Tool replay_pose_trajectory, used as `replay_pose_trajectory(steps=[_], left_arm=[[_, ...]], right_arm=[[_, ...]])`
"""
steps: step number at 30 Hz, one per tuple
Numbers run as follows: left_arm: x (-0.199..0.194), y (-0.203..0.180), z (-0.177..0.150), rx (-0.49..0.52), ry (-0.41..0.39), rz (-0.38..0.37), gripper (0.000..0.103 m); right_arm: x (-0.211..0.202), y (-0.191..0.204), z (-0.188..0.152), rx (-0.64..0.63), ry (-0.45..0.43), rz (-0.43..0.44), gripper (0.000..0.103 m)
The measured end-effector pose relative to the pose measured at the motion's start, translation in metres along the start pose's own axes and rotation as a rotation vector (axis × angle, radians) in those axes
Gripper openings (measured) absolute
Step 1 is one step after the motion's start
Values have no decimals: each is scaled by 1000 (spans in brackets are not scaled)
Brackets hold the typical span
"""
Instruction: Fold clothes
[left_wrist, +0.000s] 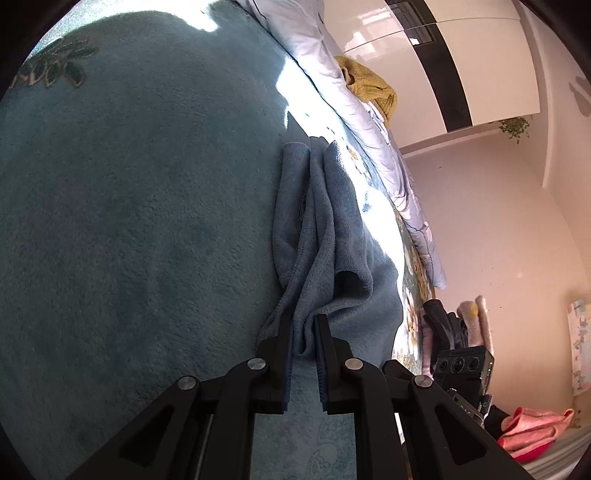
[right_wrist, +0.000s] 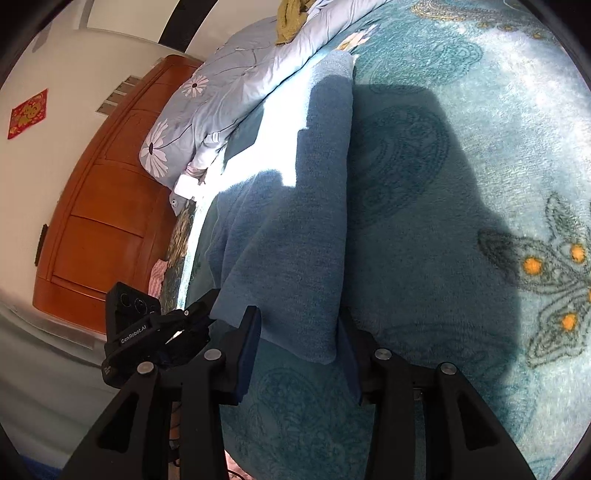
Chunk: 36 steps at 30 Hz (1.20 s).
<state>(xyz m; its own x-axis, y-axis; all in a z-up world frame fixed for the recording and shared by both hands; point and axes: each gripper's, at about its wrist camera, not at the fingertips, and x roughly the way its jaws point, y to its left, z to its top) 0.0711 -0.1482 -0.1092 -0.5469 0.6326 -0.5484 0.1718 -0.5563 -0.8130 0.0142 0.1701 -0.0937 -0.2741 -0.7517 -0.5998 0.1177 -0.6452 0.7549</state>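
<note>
Our left gripper (left_wrist: 303, 334) pinched the blue cloth (left_wrist: 325, 236); right gripper (right_wrist: 301, 332) stood open around its edge, needing a level, matched pull.

The blue cloth (left_wrist: 325, 236) bunches into folds, so its shape and its kind cannot be told. The left gripper (left_wrist: 303, 325) covers its near corner. The yellow garment (left_wrist: 369, 88) is half hidden behind the quilt (left_wrist: 332, 74). The small pile (left_wrist: 450, 325) by the wall is too small to name.

My view: teal patterned bedspread (right_wrist: 461, 155), floral quilt (right_wrist: 221, 88) with a mustard knit (left_wrist: 373, 86) on it, wooden cabinet (right_wrist: 107, 206).
</note>
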Motion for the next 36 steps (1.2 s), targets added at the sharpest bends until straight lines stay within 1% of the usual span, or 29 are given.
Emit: replay_pose_trajectory(steps=[1, 4, 5, 6, 8, 9, 12, 17, 20, 23, 24, 26, 28, 30, 33, 36], left_arm=[[-2, -1, 0, -1, 3, -13, 15], [-9, -6, 0, -2, 7, -55, 24], [-12, -8, 0, -2, 7, -65, 31], [-15, -9, 1, -7, 5, -68, 43], [-19, -11, 2, -6, -5, -70, 51], [-21, -13, 2, -5, -10, -72, 51], [-22, -18, 2, 10, -2, -79, 55], [-6, -31, 8, 43, 26, -86, 56], [9, -47, 15, 80, 47, -85, 56], [26, -66, 24, 118, 64, -71, 56], [30, -72, 27, 129, 75, -76, 56], [40, -83, 30, 147, 93, -83, 56], [51, -94, 29, 170, 112, -80, 56], [62, -104, 32, 181, 131, -65, 56], [78, -109, 36, 187, 145, -36, 56], [89, -107, 36, 161, 158, -17, 56]], right_arm=[[-1, -1, 0, 9, -4, 4, 20], [-7, -5, 2, 28, -17, 35, 14], [-10, -5, 3, 32, -22, 49, 14], [-14, -6, 6, 30, -26, 59, 14], [-26, -6, 13, 15, -29, 61, 13], [-33, -7, 18, 3, -30, 55, 13], [-61, -13, 41, -44, -26, -1, 13], [-106, -34, 82, -83, -32, -93, 13], [-120, -53, 100, -79, -25, -151, 13], [-124, -77, 112, -46, -15, -202, 13], [-122, -84, 113, -30, -9, -211, 13], [-119, -97, 111, 0, 1, -203, 13], [-121, -101, 105, 5, -15, -187, 17], [-126, -100, 100, 7, -25, -172, 18], [-141, -90, 92, -22, -56, -209, 21], [-152, -86, 75, -9, -88, -183, 27]])
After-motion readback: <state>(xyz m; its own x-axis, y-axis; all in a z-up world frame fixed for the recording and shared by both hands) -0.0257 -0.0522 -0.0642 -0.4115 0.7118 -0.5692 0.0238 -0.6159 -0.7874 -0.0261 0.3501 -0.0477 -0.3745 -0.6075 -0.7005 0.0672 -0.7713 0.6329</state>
